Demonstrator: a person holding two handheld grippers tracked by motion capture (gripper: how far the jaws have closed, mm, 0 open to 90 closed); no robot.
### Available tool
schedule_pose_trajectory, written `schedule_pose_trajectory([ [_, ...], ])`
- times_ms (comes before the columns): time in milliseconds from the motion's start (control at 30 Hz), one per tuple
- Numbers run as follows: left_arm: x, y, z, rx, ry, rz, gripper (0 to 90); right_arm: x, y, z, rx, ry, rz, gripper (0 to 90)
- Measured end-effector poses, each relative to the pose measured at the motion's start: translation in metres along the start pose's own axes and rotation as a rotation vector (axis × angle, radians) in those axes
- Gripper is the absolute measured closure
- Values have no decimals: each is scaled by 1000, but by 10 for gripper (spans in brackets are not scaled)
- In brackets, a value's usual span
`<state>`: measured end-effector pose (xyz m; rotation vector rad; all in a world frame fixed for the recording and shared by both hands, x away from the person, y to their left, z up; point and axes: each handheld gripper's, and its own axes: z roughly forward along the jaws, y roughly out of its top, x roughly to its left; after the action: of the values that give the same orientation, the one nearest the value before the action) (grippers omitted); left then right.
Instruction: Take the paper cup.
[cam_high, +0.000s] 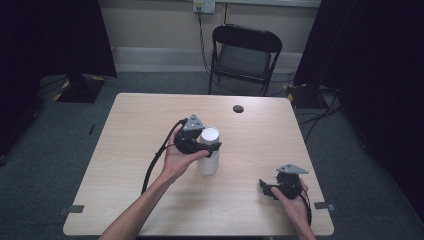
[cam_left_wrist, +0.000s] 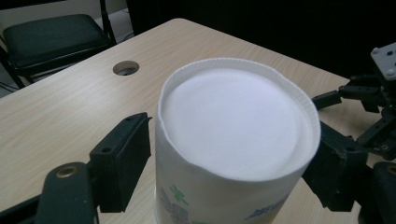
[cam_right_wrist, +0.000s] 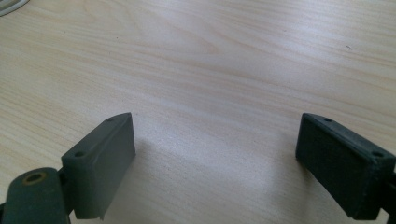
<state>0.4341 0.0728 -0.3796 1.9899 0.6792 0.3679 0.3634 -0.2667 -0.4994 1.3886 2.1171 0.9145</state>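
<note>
A pale wooden desk (cam_high: 150, 125) is seen before a black folding chair (cam_high: 245, 52). At its middle, an upside-down paper cup (cam_high: 209, 150) is grasped between the left gripper (cam_high: 210, 146) fingers (cam_left_wrist: 122, 163); the right gripper (cam_high: 265, 189) fingers (cam_right_wrist: 100, 163) are spread apart near the front edge.

A white paper cup (cam_high: 209, 150) with a faint green and blue print low on its side stands upside down, its flat base (cam_left_wrist: 236, 122) facing up, near the middle of the light wooden counter (cam_high: 130, 145). Its wall dents slightly on one side.
</note>
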Motion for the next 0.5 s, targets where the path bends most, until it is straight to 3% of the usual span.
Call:
schedule_pose_trajectory([
  [67, -1, -1, 0, 5, -8, -3, 291, 0, 0, 0, 0, 0, 0, 114],
  [200, 0, 0, 0, -5, -2, -3, 299, 0, 0, 0, 0, 0, 0, 114],
  [300, 1, 0, -2, -24, -8, -37, 300, 0, 0, 0, 0, 0, 0, 114],
  [500, 1, 2, -5, -29, -1, -40, 302, 0, 0, 0, 0, 0, 0, 114],
])
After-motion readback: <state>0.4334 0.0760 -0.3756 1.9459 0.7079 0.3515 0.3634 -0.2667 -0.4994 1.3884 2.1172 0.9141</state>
